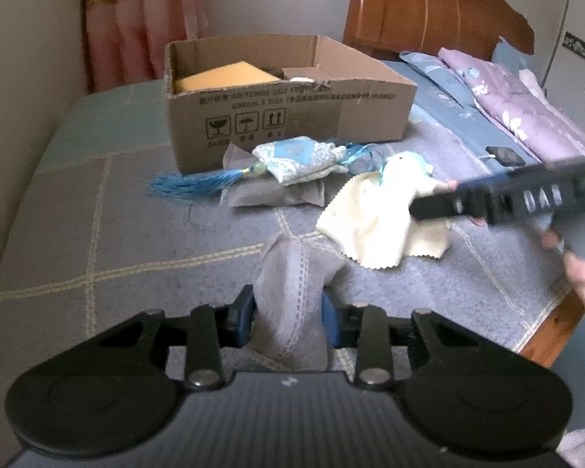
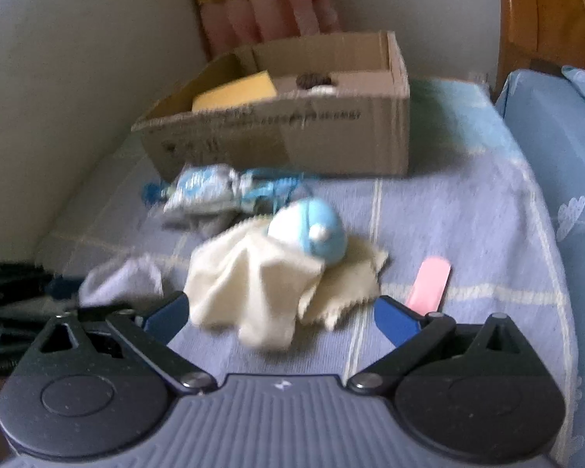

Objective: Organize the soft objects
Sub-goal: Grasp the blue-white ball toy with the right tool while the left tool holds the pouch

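Note:
My left gripper (image 1: 288,312) is shut on a grey sock (image 1: 292,292), which also shows at the left of the right wrist view (image 2: 124,280). My right gripper (image 2: 280,312) is open, just short of a cream cloth (image 2: 253,280) with a blue and white plush toy (image 2: 316,234) on it. The cloth (image 1: 370,218) and toy (image 1: 405,167) lie right of centre in the left wrist view. A blue patterned sachet with a tassel (image 1: 300,158) lies on a grey pouch (image 1: 277,191) in front of an open cardboard box (image 1: 288,117).
The box (image 2: 292,132) holds a yellow sponge (image 1: 226,76) and a dark item. A pink strip (image 2: 429,284) lies on the checked bedspread (image 1: 117,241). Folded bedding (image 1: 518,101) and a wooden headboard (image 1: 429,11) stand at the right, a wall at the left.

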The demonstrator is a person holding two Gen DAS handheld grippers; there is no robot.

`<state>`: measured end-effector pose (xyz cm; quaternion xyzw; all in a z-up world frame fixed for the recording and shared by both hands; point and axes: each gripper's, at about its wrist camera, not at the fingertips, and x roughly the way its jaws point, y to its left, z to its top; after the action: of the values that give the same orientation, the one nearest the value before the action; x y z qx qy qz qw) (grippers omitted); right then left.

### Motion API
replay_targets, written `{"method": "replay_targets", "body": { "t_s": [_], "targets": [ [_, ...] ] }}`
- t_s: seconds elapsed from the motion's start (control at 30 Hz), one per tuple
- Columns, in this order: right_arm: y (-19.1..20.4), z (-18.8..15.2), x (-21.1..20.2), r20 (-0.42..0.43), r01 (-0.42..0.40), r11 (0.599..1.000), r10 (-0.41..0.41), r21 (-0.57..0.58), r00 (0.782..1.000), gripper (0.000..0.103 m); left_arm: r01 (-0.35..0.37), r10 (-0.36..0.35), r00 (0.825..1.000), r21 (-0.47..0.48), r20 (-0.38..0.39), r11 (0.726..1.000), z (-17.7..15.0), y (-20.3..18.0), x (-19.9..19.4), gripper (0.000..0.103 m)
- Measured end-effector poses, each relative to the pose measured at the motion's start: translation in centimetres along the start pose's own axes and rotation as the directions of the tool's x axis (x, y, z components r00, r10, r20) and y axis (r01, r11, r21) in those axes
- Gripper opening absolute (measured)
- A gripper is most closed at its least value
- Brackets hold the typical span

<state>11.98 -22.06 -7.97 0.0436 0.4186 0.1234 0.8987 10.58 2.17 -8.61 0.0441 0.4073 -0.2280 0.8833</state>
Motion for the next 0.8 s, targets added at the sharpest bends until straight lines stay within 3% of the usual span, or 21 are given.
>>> {"method": "replay_targets", "body": {
  "t_s": [0.17,0.4,0.63,0.8],
  "targets": [
    [-0.5,2.0,-0.2,0.075,0.030,1.000,-0.031,0.005,0.997,0.085,0.006,-0.006,1.000,-0.006,0.005,1.000,-0.1,0.1,0.1,0.035],
    [-1.3,2.4,2.2,0.062,0.032,0.999,-0.033,0.025,0.997,0.053,0.009,-0.009,1.000,-0.008,0.007,1.000,-0.2,0.2,0.3,0.036],
    [0.1,1.4,1.6,0.105,0.074,0.997,-0.070,-0.037,0.992,0.046,0.003,-0.003,1.000,-0.001,0.005,1.000,-0.2,0.0,0.3,0.036],
    [-0.1,1.3,0.5,0.119,0.058,0.998,-0.054,-0.031,0.991,0.043,-0.005,0.005,1.000,0.004,0.002,1.000,-0.1,-0.1,0.3,0.036]
  ]
}}
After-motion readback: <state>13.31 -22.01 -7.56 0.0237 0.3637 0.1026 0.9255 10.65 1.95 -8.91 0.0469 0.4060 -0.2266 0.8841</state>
